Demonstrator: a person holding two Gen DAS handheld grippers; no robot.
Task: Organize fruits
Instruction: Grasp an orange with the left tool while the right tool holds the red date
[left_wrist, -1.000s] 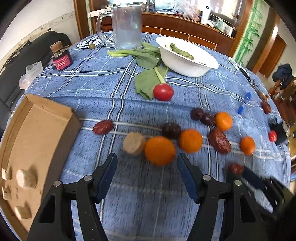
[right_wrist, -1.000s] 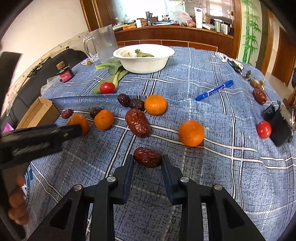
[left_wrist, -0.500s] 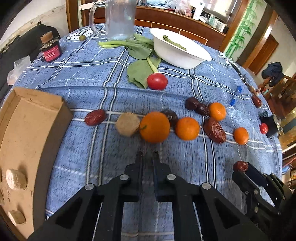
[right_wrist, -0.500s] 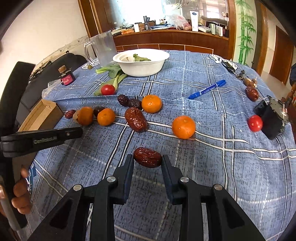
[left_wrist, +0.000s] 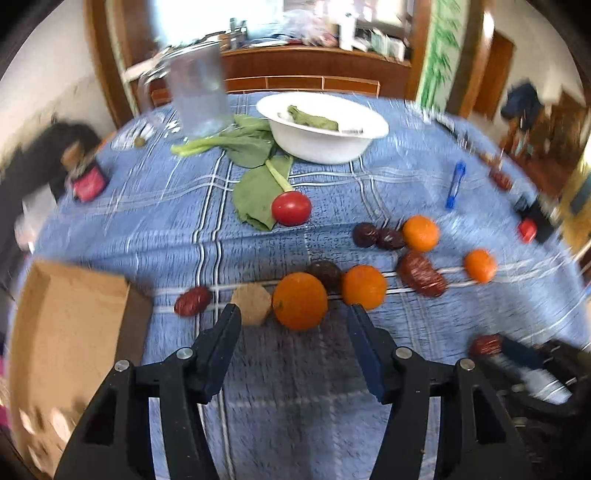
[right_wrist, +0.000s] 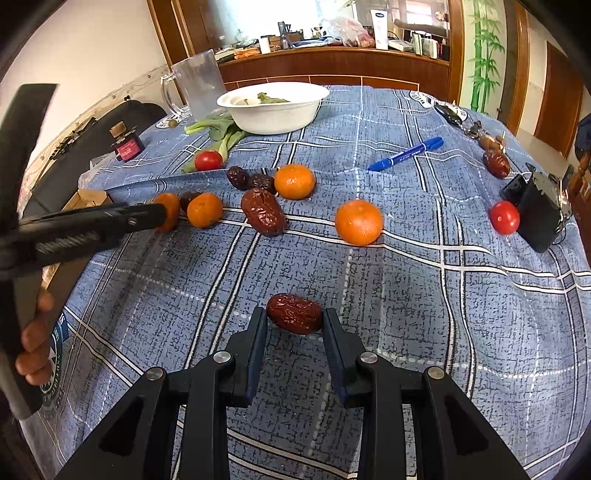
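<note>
**Left wrist view: jaws reopened in front of the nearest orange, right gripper clamped on a date**

Left wrist view, low centre: the left gripper (left_wrist: 293, 319) has just been opening. Half a second ago its fingers were pinched together on nothing; now they stand about half spread, and nothing is between the pads. The orange (left_wrist: 300, 301) sits just beyond the tips, centred in the gap and untouched. A tan lump (left_wrist: 251, 303) lies just left of it, and a dark fruit (left_wrist: 325, 274) touches it from behind. A second orange (left_wrist: 364, 286) is just to the right. The frame is blurred, and the camera has rolled since the earlier frame.

Right wrist view, lower middle: the right gripper (right_wrist: 294, 319) is closed on a red date (right_wrist: 294, 313), with both pads against its ends. That grip matches the earlier frames. Whether the date is lifted clear of the tablecloth (right_wrist: 424, 295) I cannot tell.

My reading: the reopening looks like lining up for a grab at the nearest orange, so sorting is barely begun. Most fruit remains scattered mid-frame: three more oranges, several dates and two tomatoes. The cardboard box (left_wrist: 70, 314), lower left in the left wrist view, holds pale lumps. The white bowl (left_wrist: 325, 142) at top centre holds greens only. Crowding neighbours could get nudged when the jaws close.
</note>
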